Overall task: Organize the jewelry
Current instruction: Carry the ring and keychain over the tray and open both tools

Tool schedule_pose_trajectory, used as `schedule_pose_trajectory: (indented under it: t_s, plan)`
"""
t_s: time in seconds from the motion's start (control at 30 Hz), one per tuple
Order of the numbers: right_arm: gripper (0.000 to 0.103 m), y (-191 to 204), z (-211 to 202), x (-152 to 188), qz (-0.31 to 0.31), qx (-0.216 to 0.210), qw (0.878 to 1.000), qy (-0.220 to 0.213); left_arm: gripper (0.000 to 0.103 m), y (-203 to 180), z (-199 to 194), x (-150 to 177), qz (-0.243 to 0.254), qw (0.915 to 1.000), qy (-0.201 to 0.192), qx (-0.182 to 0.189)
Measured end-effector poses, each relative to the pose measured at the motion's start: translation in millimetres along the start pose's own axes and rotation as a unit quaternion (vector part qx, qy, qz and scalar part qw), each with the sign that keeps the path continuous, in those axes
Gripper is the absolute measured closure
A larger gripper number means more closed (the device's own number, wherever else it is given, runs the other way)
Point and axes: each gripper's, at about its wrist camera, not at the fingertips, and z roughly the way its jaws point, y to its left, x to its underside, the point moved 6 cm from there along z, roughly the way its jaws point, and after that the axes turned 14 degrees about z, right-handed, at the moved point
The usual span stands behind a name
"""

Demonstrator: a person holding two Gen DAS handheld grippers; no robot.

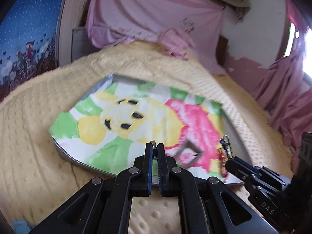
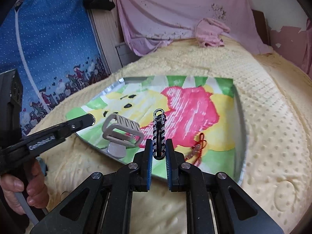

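The bed's yellow blanket [image 2: 273, 128] is soft, matt cloth with raised dots. The tray [image 2: 240, 117] has a shiny metal rim, and matt, rough-painted paper [image 2: 187, 105] lines it. At nine o'clock of the braided, glossy black-and-white bracelet [image 2: 159, 132] sits a smooth grey plastic stand [image 2: 121, 134]. Both claws look matt black plastic with blue ribbed pads [image 2: 149, 165].

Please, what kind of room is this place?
Probably a bedroom: a bed with a dotted yellow blanket, pink sheets hung on the wall, and a blue printed curtain beside it.
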Motion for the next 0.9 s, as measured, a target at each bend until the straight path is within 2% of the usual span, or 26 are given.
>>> schedule_pose_trajectory:
  t_s: [0.13, 0.37, 0.57, 0.67, 0.7, 0.73, 0.77, 0.8, 0.83, 0.9]
  plan:
    - [0.092, 0.6, 20.3, 2.4, -0.006, 0.016, 1.0, 0.022, 0.098, 9.3, 16.3, 7.5, -0.026, 0.9993, 0.025, 0.008]
    - [0.091, -6.9, 34.8, 6.6, -0.001, 0.034, 0.998, 0.05, 0.098, 10.9, 22.7, 10.2, -0.016, 0.9994, 0.03, 0.007]
    - [0.091, -11.9, 31.5, 7.1, -0.007, 0.05, 0.998, 0.044, 0.098, 9.2, 20.8, 12.3, 0.002, 0.9998, 0.02, 0.011]
    - [0.09, -14.7, 21.3, 6.3, -0.007, 0.053, 0.998, 0.027, 0.096, 6.7, 19.7, 12.2, 0.013, 0.9997, 0.018, 0.006]
    - [0.09, -16.3, 14.3, 6.1, -0.009, 0.055, 0.998, 0.015, 0.093, 5.3, 18.5, 12.3, 0.016, 0.9997, 0.016, 0.005]
    - [0.085, -17.4, 8.1, 5.7, -0.01, 0.057, 0.998, 0.005, 0.087, 3.4, 16.0, 12.3, 0.02, 0.9997, 0.012, 0.005]
    - [0.073, -18.7, 3.2, 5.3, -0.009, 0.058, 0.998, -0.003, 0.083, 1.4, 12.9, 12.0, 0.023, 0.9997, 0.005, 0.002]
    - [0.066, -20.0, -4.8, 5.1, -0.007, 0.056, 0.998, -0.016, 0.069, 0.4, 10.2, 12.3, 0.025, 0.9997, 0.0, -0.001]
    - [0.056, -21.5, -12.2, 5.2, -0.005, 0.055, 0.998, -0.026, 0.049, -3.1, 3.6, 12.8, 0.029, 0.9995, -0.011, -0.007]
    - [0.054, -24.6, -27.4, 5.7, -0.006, 0.058, 0.997, -0.044, 0.03, -7.4, -8.9, 13.8, 0.032, 0.9987, -0.035, -0.018]
